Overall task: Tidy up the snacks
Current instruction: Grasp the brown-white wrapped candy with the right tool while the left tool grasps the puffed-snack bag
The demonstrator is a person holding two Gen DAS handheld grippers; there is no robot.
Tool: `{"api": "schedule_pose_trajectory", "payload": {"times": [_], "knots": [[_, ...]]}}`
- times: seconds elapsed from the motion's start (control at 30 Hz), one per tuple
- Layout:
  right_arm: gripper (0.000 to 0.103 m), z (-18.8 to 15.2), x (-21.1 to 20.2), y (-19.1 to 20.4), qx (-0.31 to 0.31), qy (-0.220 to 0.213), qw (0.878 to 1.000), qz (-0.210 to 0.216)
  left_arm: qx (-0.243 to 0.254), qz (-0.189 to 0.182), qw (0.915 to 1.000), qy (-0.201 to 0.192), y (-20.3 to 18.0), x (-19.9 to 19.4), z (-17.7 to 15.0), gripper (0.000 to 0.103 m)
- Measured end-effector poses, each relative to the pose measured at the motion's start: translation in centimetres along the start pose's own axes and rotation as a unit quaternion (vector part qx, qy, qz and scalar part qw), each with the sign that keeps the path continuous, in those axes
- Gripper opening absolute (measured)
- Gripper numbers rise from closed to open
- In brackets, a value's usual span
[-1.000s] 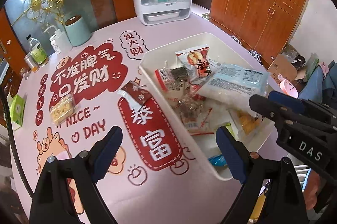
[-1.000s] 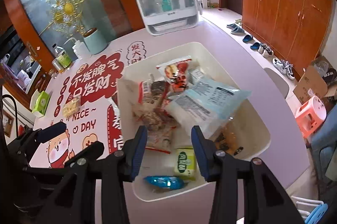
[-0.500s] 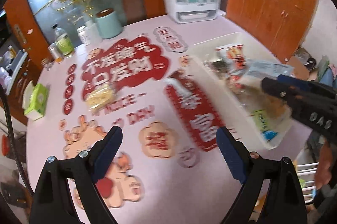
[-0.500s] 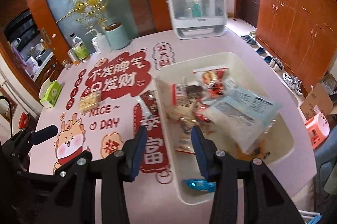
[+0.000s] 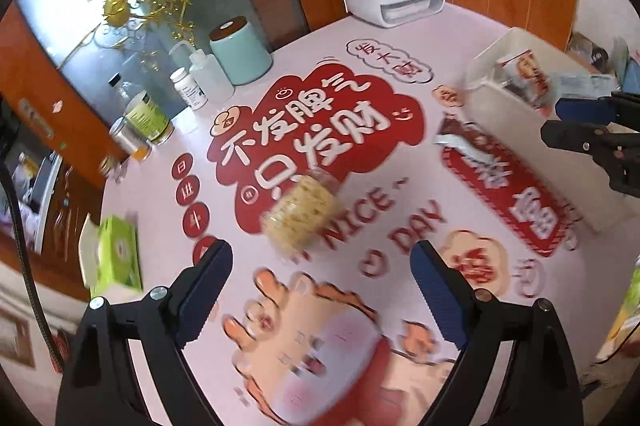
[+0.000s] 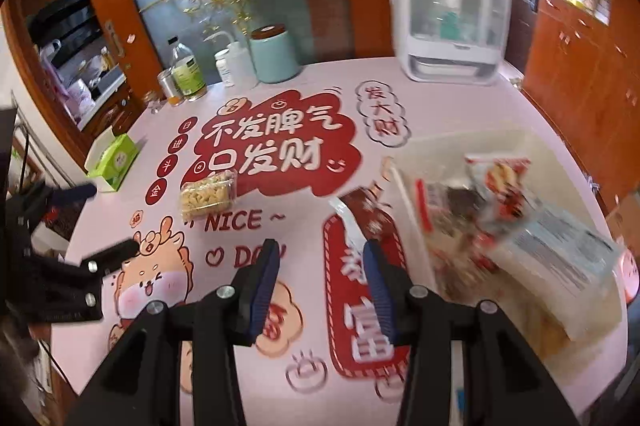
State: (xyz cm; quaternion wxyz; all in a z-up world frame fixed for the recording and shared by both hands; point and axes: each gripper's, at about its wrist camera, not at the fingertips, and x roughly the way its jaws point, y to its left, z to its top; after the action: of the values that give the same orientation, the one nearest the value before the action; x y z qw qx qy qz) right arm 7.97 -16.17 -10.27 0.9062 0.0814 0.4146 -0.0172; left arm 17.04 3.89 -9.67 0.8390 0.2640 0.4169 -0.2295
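Left gripper (image 5: 320, 282) gaped wide, empty, above yellow snack box (image 5: 302, 216). Right gripper (image 6: 320, 280) half-open, empty; only its view showed the bin's (image 6: 404, 177) contents.

Pink printed counter (image 6: 460, 105) holding a clear snack box (image 6: 208, 194), brown packet (image 6: 366, 209), white bin (image 6: 448, 145) right, jars far.

My left claw (image 5: 320, 290) points steeply down with its jaws spread wide, nothing between them. My right claw (image 6: 320, 286) tilts down too, jaws half-parted and empty.
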Motion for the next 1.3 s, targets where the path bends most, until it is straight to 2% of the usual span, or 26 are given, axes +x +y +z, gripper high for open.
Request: {"api": "schedule_pose_trajectory", "payload": {"times": [0.13,0.33,0.53,0.87,1.03,1.23,1.3], "knots": [[0.050,0.9,4.3,1.5,-0.019,0.009,1.000,-0.022,0.032,-0.024,0.9991,0.012,1.9,4.6,1.0,0.090],[0.050,1.4,11.4,2.1,-0.022,0.041,0.996,-0.077,0.083,-0.029,0.9946,0.056,1.9,12.0,1.4,0.090],[0.050,1.5,16.1,1.5,-0.021,0.051,0.989,-0.136,0.097,-0.026,0.9924,0.072,1.9,15.3,1.6,0.090],[0.053,1.6,19.4,-0.4,0.002,0.063,0.979,-0.191,0.107,-0.045,0.9896,0.085,2.1,17.6,2.7,0.090],[0.054,1.7,19.5,-0.5,0.018,0.056,0.980,-0.192,0.100,-0.063,0.9867,0.112,2.1,19.3,2.8,0.090],[0.056,1.6,19.3,-1.6,0.090,0.069,0.977,-0.180,0.061,-0.086,0.9871,0.121,2.5,19.8,2.6,0.090],[0.056,1.4,19.2,-2.1,0.114,0.073,0.976,-0.172,0.043,-0.096,0.9868,0.123,2.8,19.9,2.4,0.085]]}}
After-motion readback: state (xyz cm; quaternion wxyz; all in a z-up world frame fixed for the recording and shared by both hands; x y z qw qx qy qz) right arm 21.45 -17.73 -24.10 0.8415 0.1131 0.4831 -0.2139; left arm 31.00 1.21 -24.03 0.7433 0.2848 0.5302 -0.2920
